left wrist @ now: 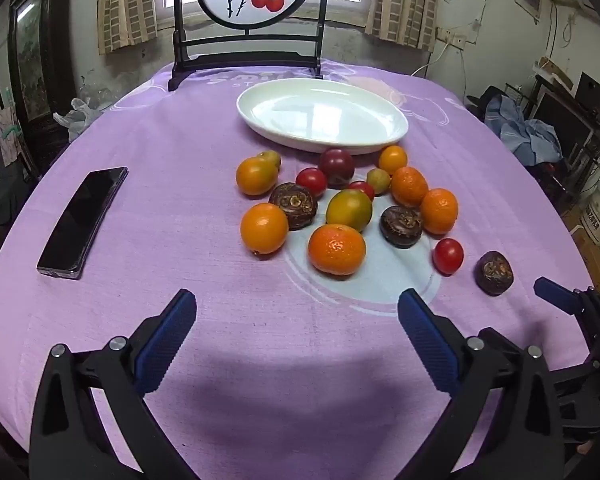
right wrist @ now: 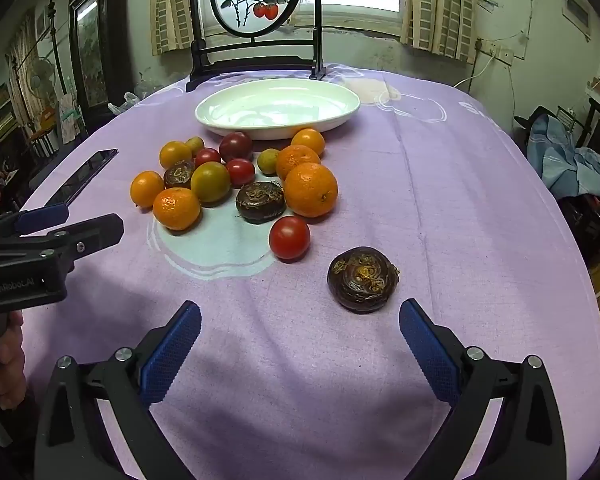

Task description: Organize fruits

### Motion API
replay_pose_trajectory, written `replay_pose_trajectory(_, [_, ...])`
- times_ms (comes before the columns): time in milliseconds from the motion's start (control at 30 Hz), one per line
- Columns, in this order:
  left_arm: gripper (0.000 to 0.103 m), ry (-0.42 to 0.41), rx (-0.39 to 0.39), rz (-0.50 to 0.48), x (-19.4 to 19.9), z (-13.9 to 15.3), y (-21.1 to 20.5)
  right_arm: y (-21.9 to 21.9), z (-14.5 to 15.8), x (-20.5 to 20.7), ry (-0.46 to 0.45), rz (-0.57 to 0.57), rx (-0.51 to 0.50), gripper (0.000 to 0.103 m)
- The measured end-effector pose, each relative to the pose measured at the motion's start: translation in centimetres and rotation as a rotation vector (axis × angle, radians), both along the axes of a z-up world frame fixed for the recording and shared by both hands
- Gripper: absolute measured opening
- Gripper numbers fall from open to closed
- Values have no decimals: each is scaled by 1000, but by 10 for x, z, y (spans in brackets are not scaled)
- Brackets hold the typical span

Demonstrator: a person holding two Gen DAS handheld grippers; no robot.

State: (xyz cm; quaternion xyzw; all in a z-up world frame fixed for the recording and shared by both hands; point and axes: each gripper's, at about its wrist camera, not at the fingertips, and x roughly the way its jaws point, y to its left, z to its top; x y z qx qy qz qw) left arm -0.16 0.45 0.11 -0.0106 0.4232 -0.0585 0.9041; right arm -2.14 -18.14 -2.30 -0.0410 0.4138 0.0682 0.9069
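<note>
a: left wrist view first, the left claw [left wrist: 296, 320] is spread wide, nothing between its blue pads, hovering over the purple desk [left wrist: 180, 208].

b: and the fruits [left wrist: 340, 204]?

a: bunched mid-desk, just in front of the empty white plate [left wrist: 260, 110]. a phone [left wrist: 82, 222] lies off to the left.

b: right wrist view?

a: the right claw [right wrist: 300, 330] is also wide apart and empty, tilted down, with a dark brown fruit [right wrist: 362, 279] near its right pad, apart from the pile.

Both wrist views look down, sharing the fruit pile [left wrist: 340, 204] and plate [right wrist: 278, 108]
</note>
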Motion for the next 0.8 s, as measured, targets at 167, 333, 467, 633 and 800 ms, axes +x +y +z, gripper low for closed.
replay_pose_trajectory(167, [99,4,9,-8,1,0,-2,-13,-2,-3,-4,-4,20,100])
replay_pose_trajectory(333, [99,-1,-15,-33,0,-1,-5,-17,-2,-2,-3,-17,36,100])
replay_pose_trajectory(467, [99,-1,0,-19,1,-3,-5,-14,-3,-1,3,-14,41,100])
replay_pose_trajectory(633, [99,2,-2,-6,1,-3,-2,-11,-3,-3,-3,-8,39,100])
replay_pose_trajectory(800, [99,-2,-3,-5,0,-3,-1,-10,-3,-2,1,-7,41,100])
